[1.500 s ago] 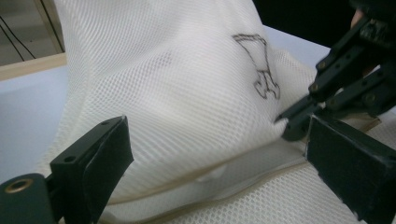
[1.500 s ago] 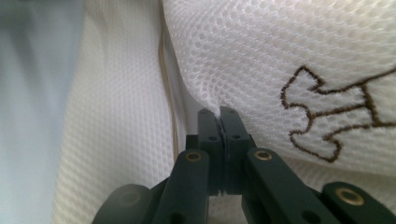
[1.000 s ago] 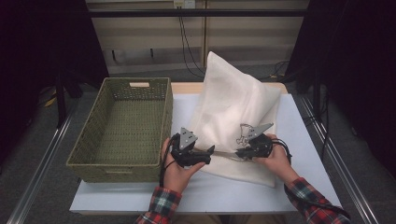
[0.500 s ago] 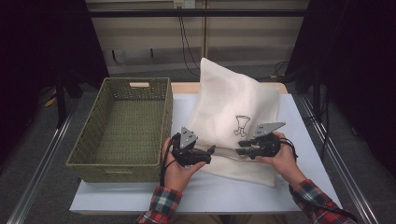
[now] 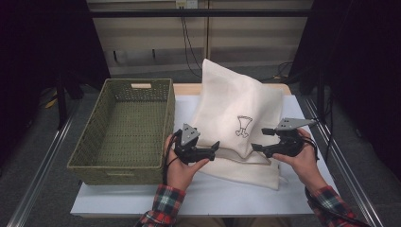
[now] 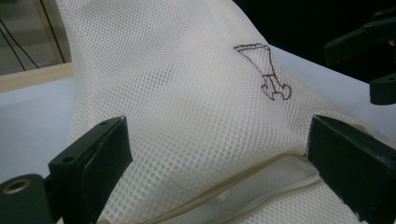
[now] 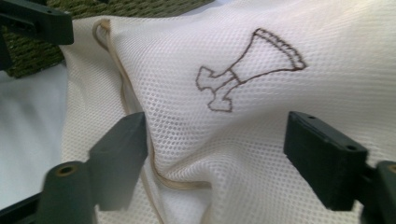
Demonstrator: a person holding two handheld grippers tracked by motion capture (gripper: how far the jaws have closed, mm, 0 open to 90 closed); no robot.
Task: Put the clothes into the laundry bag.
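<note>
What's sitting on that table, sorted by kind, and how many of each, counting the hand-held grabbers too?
White mesh bag: 1
Green woven basket: 1
Black hand-held grippers: 2, the left gripper and the right gripper, both with jaws apart at the bag
Total: 4

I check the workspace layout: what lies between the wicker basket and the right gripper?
In the high view, the left gripper and the white mesh bag lie between the wicker basket and the right gripper.
</note>
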